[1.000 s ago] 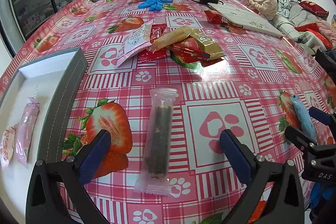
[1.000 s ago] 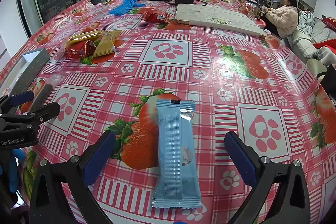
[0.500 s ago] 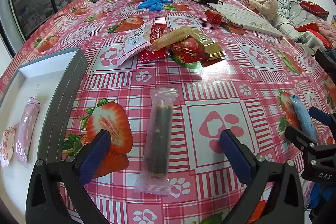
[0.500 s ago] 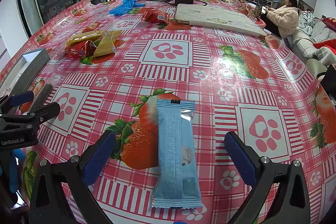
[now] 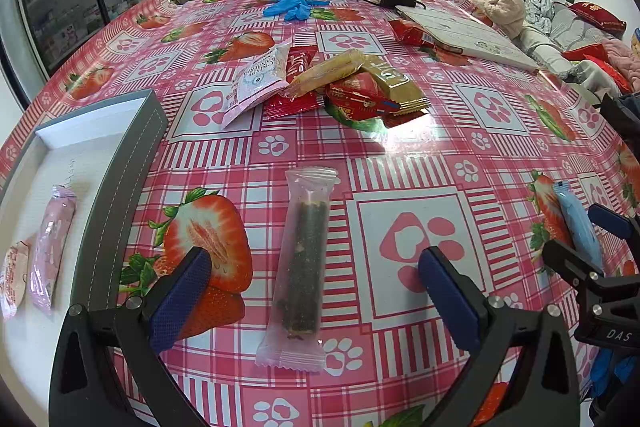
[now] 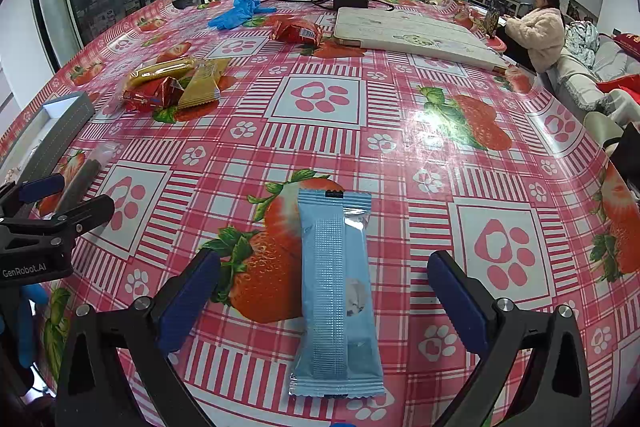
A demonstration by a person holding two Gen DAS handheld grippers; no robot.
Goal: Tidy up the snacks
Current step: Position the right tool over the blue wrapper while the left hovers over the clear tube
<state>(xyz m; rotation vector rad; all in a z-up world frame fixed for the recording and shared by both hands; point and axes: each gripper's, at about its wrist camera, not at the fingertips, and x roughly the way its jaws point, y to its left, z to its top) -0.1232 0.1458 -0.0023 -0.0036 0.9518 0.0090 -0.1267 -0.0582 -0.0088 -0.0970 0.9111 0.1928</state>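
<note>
Hidden: the grey tray (image 5: 120, 163) at 9 o'clock is cut off by the left wrist view's edge; a pink packet (image 5: 52, 247) lies inside it, print unreadable.
Left tongs (image 5: 316, 303): spread wide, released, touching nothing; the clear-wrapped dark bar (image 5: 302, 263) lies flat on the bench (image 5: 400, 163) between the blue pads, apart from both.
Pile: mixed snack packets (image 5: 352, 87) at 12 o'clock, overlapping, labels hard to read.
Right tongs (image 6: 324, 303): spread wide, released, empty; the blue packet (image 6: 336, 291) lies seam-up between the pads, untouched.
</note>
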